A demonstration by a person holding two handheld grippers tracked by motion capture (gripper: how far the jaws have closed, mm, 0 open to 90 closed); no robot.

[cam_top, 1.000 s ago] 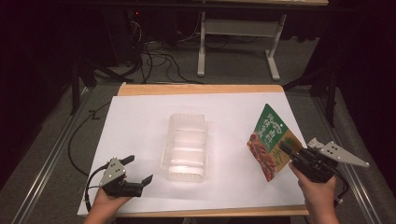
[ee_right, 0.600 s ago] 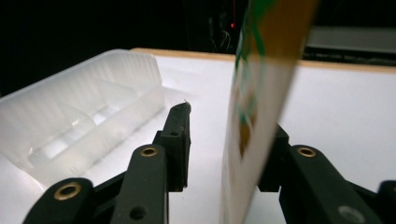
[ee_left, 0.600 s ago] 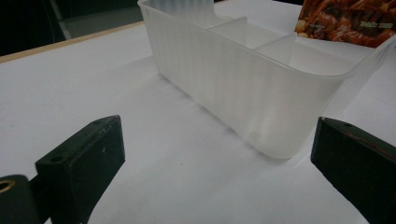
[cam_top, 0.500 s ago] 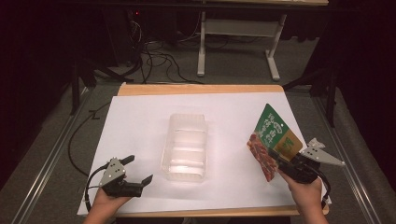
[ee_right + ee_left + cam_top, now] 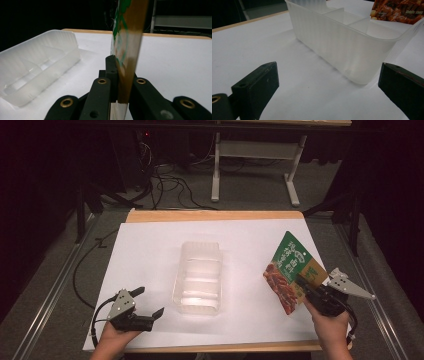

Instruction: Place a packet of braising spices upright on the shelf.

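Shifted inward: right gripper (image 5: 311,292), fingers clamping green-and-brown foil snack pouch (image 5: 292,270) by one edge; may slip. Left gripper (image 5: 143,302) released, idle.

I counted one clear ribbed plastic divided tray (image 5: 198,276), one green-and-brown foil snack packet (image 5: 290,270), and my two black grippers.

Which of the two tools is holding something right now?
The right tool, shut on the snack bag. The left tool is open, holding nothing.
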